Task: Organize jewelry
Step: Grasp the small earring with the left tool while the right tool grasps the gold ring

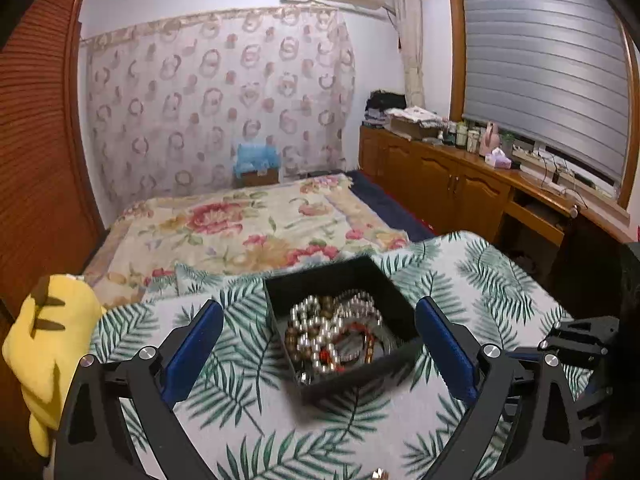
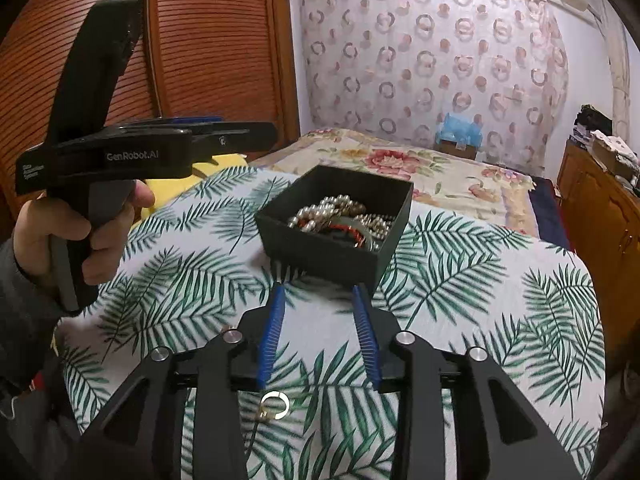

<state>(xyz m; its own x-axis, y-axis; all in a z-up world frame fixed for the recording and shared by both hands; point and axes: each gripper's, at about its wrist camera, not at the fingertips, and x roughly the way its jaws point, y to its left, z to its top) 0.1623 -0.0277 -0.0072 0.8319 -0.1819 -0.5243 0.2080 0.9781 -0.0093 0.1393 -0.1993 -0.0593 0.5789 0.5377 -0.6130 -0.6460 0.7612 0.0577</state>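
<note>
Bedroom, palm-leaf cloth on the bench point(image 2: 480, 320). Black box point(image 2: 336, 236) sits mid-bench, piled with pearl strands and beads point(image 1: 332, 332). Left tongs point(image 1: 320, 344) spread wide, straddling the box, nothing touched. Right tongs point(image 2: 320, 292) part open, empty, tips just short of the box's near corner. Loose ring-shaped piece point(image 2: 275, 405) lies on the cloth behind the right tips, box dead ahead. Right hand is nearer that piece, my guess.
</note>
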